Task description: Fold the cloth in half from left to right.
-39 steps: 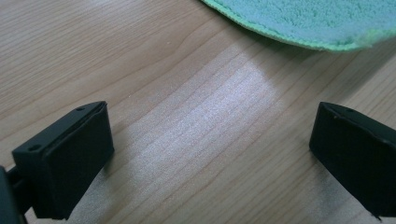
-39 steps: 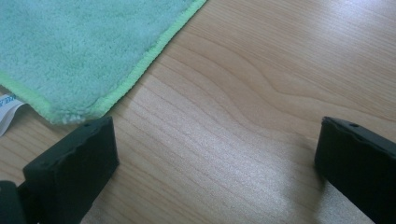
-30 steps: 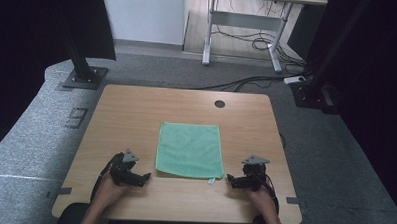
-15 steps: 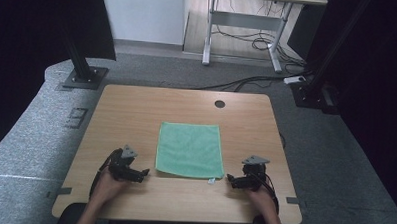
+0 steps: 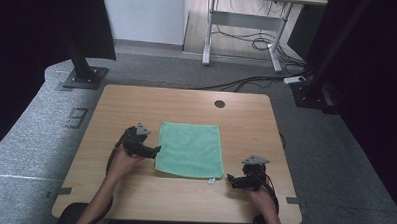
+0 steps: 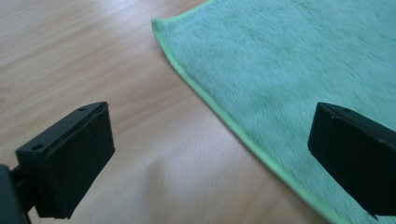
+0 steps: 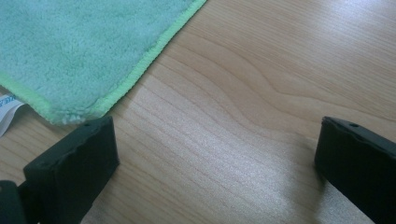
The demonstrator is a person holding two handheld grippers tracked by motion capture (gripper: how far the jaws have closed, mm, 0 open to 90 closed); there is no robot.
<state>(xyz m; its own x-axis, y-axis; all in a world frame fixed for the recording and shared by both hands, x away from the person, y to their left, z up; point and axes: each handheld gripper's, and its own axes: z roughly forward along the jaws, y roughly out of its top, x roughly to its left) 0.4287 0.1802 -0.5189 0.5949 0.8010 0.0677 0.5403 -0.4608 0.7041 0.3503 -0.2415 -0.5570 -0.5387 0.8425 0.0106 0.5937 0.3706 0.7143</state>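
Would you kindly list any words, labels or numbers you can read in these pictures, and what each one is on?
No text is readable.
White tag at the corner of the green cloth: any print on it is too blurred and cropped to read.
Wooden table, left hand-held gripper, right hand-held gripper: no markings visible.

A light wooden table (image 5: 136,110) with rounded corners stands on grey carpet (image 5: 46,111); a dark round cable hole (image 5: 220,103) sits near its far edge at 12 o'clock. A black stand foot (image 5: 82,78) rests on the floor at 10 o'clock, another (image 5: 309,93) at 2 o'clock. Beyond, black cables (image 5: 249,41) trail beneath a white-framed desk (image 5: 240,18).
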